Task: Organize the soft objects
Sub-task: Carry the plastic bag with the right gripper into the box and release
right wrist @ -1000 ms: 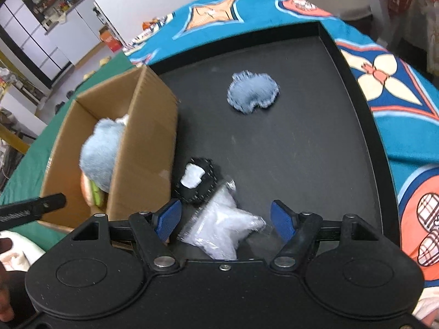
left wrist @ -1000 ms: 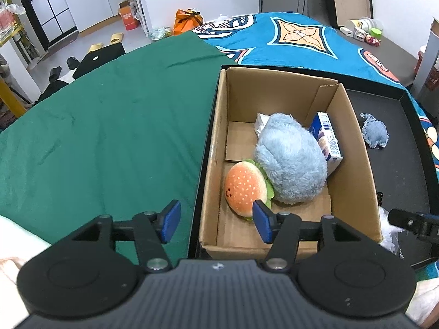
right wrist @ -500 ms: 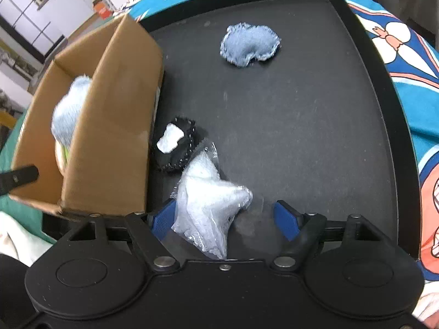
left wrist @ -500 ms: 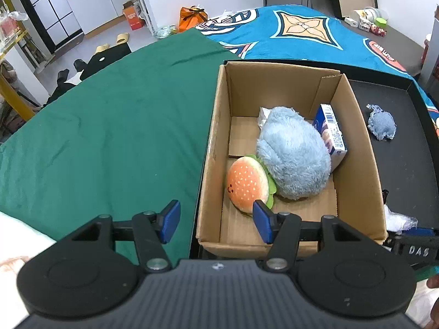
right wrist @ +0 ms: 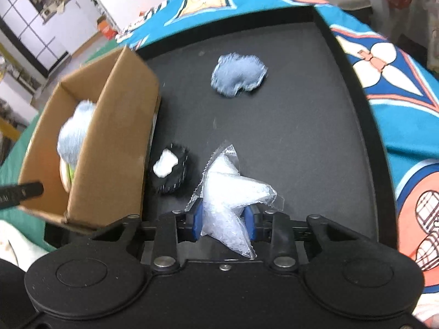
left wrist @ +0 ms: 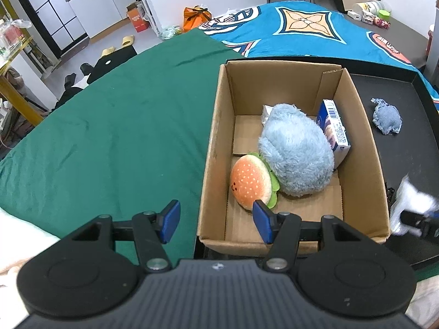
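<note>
The right gripper [right wrist: 222, 220] is clamped on the clear star-shaped bag [right wrist: 231, 192] over the black tray [right wrist: 315, 126], mid-pickup; next it likely carries it left into the cardboard box [right wrist: 115, 148], while the left gripper [left wrist: 215, 220] hangs apart, empty.

In the left wrist view, the clear bag [left wrist: 408, 200] was smeared by motion blur and cut off by the right edge. The silvery item [left wrist: 265, 113] behind the blue plush [left wrist: 296, 153] was mostly hidden. In the right wrist view, the burger plush [right wrist: 65, 176] was largely concealed by the cardboard box [right wrist: 109, 148] wall.
</note>
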The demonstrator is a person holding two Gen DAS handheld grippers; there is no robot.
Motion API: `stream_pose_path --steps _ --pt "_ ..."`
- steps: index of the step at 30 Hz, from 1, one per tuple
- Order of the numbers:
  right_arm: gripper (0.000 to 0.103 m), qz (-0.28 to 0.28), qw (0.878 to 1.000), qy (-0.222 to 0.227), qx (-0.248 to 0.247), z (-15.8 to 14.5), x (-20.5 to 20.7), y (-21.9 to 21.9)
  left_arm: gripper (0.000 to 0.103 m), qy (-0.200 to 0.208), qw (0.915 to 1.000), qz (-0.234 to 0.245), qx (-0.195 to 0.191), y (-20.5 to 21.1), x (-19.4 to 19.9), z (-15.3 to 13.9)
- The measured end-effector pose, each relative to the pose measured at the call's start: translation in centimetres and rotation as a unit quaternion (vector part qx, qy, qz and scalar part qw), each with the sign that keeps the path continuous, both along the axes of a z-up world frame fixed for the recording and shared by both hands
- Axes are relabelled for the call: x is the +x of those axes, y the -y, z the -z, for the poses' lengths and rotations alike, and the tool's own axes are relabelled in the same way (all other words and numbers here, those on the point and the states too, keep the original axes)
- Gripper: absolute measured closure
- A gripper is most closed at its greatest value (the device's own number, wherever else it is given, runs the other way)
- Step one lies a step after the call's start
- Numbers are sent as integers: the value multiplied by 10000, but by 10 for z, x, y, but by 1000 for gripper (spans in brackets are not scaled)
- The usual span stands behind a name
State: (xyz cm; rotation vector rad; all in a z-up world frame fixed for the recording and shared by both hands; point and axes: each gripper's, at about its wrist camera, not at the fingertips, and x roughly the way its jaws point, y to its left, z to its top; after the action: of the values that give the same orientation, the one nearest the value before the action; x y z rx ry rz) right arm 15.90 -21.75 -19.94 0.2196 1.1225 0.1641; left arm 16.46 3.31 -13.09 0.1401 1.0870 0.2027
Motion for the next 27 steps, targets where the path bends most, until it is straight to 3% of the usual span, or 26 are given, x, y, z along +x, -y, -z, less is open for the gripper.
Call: stream_pose_path --steps 16,27 --pt "73 284 9975 622 158 -31 9 12 46 36 10000 21 81 -2 0 -2" --pt "73 197 9956 912 42 -45 14 3 46 133 9999 -2 -2 -13 1 -3"
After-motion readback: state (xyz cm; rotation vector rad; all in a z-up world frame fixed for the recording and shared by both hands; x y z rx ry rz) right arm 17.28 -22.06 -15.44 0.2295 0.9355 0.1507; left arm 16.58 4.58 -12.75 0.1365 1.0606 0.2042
